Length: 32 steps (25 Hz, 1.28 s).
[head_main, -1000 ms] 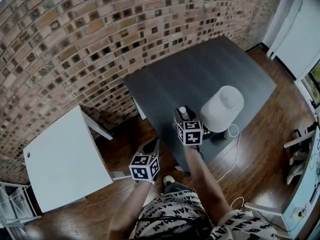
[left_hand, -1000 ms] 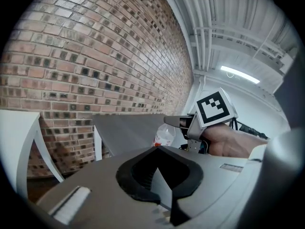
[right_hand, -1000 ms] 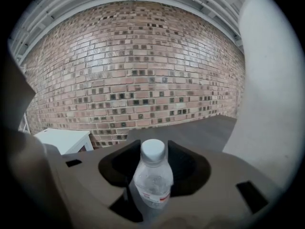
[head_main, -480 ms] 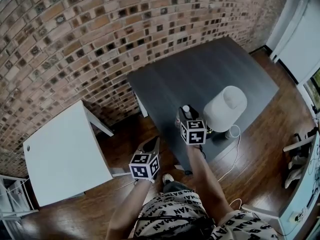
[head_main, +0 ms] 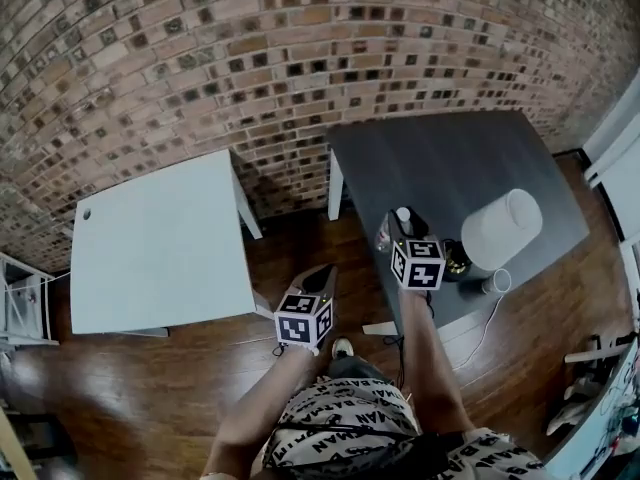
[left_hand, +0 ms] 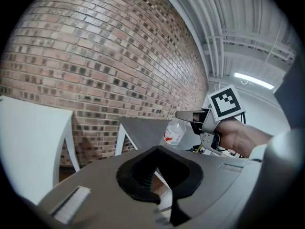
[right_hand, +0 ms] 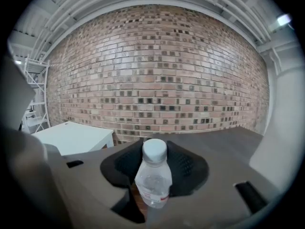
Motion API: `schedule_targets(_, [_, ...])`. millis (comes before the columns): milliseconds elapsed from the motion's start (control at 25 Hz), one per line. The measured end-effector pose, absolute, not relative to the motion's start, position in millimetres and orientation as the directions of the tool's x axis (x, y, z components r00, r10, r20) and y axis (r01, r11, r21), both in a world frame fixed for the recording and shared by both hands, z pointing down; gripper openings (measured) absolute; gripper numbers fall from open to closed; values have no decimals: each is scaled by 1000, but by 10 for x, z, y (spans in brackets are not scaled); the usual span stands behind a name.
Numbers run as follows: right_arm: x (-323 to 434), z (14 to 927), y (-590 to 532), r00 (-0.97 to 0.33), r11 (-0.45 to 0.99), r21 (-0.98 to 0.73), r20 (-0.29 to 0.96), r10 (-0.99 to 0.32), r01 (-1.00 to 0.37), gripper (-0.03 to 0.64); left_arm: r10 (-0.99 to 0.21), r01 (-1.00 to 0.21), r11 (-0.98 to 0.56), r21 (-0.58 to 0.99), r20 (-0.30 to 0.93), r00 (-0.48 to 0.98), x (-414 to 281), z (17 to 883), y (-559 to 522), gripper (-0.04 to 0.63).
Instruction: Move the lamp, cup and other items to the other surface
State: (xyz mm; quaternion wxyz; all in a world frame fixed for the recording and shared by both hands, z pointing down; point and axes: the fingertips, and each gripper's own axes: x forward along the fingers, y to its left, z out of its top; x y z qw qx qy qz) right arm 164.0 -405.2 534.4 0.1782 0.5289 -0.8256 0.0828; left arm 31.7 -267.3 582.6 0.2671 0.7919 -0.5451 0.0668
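Note:
A clear plastic bottle [head_main: 388,234] with a white cap and red label stands upright between the pads of my right gripper [head_main: 397,226], which is shut on it. In the right gripper view the bottle [right_hand: 153,178] fills the gap of the right gripper [right_hand: 153,152]. The left gripper view shows the bottle [left_hand: 174,132] held in the air at the near left corner of the dark table [head_main: 450,158]. The white-shaded lamp [head_main: 500,228] and a white cup [head_main: 495,282] stand on that table to the right. My left gripper [head_main: 325,276] hangs lower left, shut and empty.
A white table [head_main: 155,243] stands to the left, with a strip of wooden floor [head_main: 290,258] between it and the dark table. A brick wall [head_main: 250,48] runs behind both. The lamp's cord [head_main: 470,333] trails off the dark table's near edge.
My right gripper has closed on the bottle and carried it left to the dark table's corner. The head view has swung left, bringing the white table closer to centre.

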Motion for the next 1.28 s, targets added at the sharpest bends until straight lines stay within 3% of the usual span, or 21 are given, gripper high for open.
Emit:
schedule_targets(720, [-1640, 5079, -2263, -747, 810, 36, 363, -557, -586, 155, -901, -928, 186, 322, 433, -31, -2116, 5808, -280, 0])
schedule_targets(1280, [-3613, 5404, -1467, -902, 983, -13, 399, -165, -185, 155, -842, -814, 480, 326, 430, -325, -3283, 5941, 126, 0])
